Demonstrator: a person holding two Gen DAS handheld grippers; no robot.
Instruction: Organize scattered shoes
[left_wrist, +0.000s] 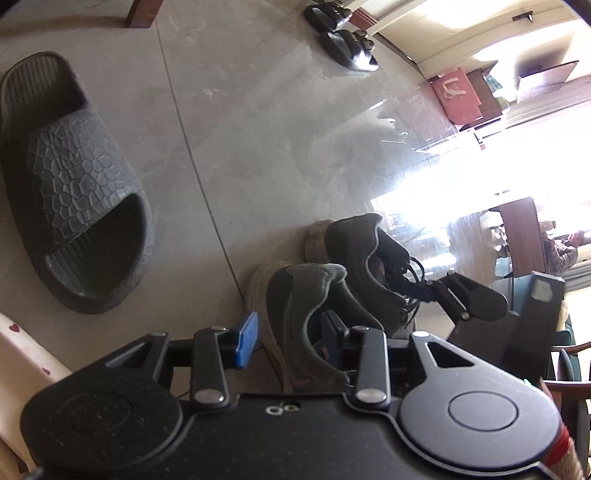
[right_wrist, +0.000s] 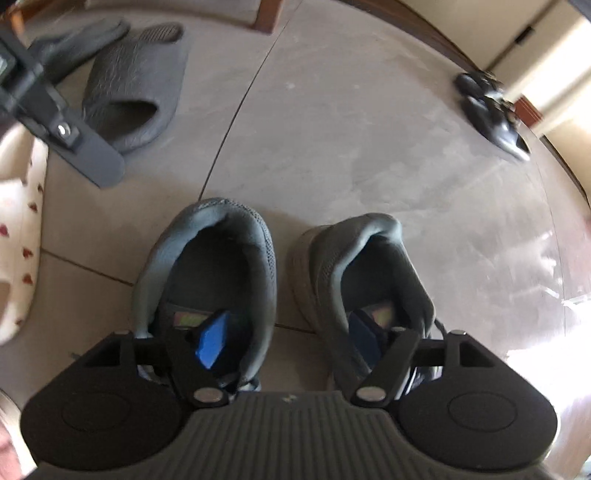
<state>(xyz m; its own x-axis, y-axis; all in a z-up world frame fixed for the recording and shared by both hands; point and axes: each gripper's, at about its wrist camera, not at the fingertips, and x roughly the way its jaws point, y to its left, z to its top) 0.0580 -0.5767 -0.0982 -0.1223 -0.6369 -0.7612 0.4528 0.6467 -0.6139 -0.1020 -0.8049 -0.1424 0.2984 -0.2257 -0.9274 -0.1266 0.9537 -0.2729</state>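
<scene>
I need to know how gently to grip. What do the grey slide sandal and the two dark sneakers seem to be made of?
Grey slide sandal: probably moulded foam or rubber, matte, in one piece with a cracked-stone relief and ribbed footbed. Dark sneakers: likely knit mesh fabric, going by the fine pitted weave, with smooth padded collars and pale, possibly foam soles.

sneakers (right_wrist: 207, 280): 2 | grey slides (left_wrist: 74, 184): 1 | black sandals (left_wrist: 347, 50): 2 | white heart-print slippers (right_wrist: 18, 240): 1 showing

White slipper (right_wrist: 18, 236) cut off at left edge.
</scene>
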